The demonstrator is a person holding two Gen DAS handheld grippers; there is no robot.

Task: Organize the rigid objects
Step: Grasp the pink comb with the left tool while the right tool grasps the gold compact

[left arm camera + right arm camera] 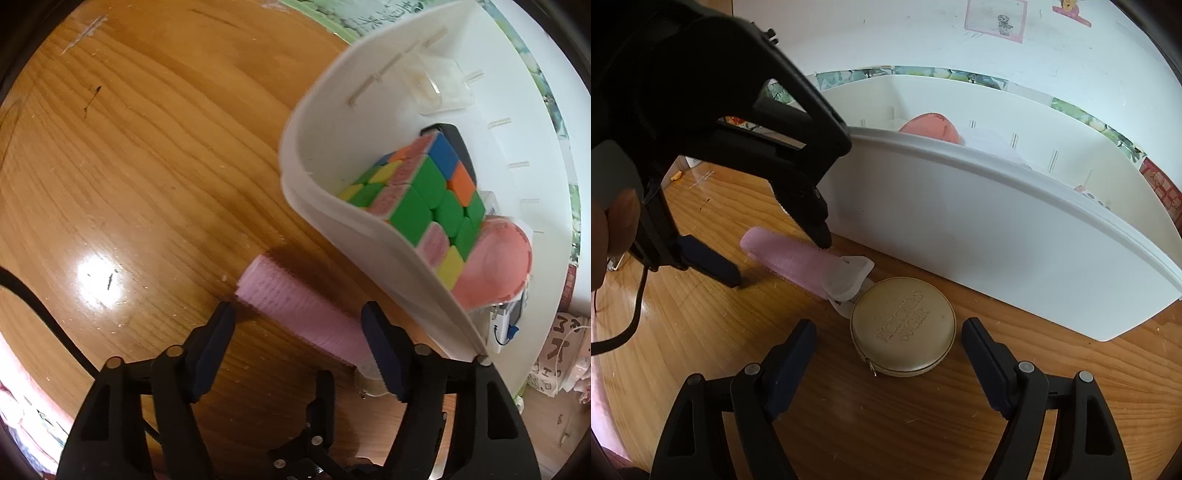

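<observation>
You are working over a glossy wooden surface (147, 166) set against a white wall (923, 33) with small pictures stuck on it. Your left tongs (299, 321) are straddling the pink hair roller (299, 310) lying beside the white bin (369, 251), jaws partly apart, pads seemingly not pressing yet. Your right tongs (888, 339) are standing wide around the gold round case (903, 326), untouched. Only the left view is showing the bin's contents: a colour cube (424, 195) and a pink disc (495, 266). Only the right view is showing the case.
</observation>
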